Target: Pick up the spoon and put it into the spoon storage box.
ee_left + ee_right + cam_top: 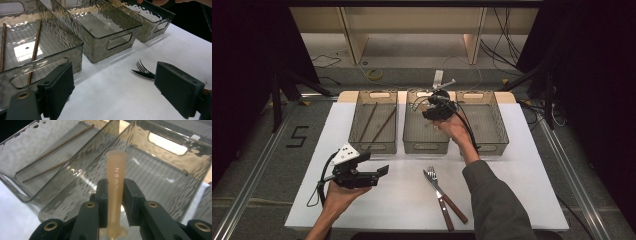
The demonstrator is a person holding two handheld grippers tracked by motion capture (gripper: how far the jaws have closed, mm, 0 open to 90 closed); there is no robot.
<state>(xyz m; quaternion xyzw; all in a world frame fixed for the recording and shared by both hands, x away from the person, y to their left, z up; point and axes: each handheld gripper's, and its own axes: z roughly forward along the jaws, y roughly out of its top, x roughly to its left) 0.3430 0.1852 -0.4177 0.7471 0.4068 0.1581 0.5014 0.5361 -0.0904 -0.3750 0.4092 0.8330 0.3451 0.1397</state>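
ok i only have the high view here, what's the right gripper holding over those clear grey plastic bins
observer: The right gripper is shut on a pale peach plastic handle with raised lettering.
operator: anything in the bin under it
observer: No, the middle clear grey plastic bin has a bare ribbed floor.
operator: and the left gripper's jaws
observer: The left gripper is open, jaws wide apart with nothing between them, facing the steel fork.
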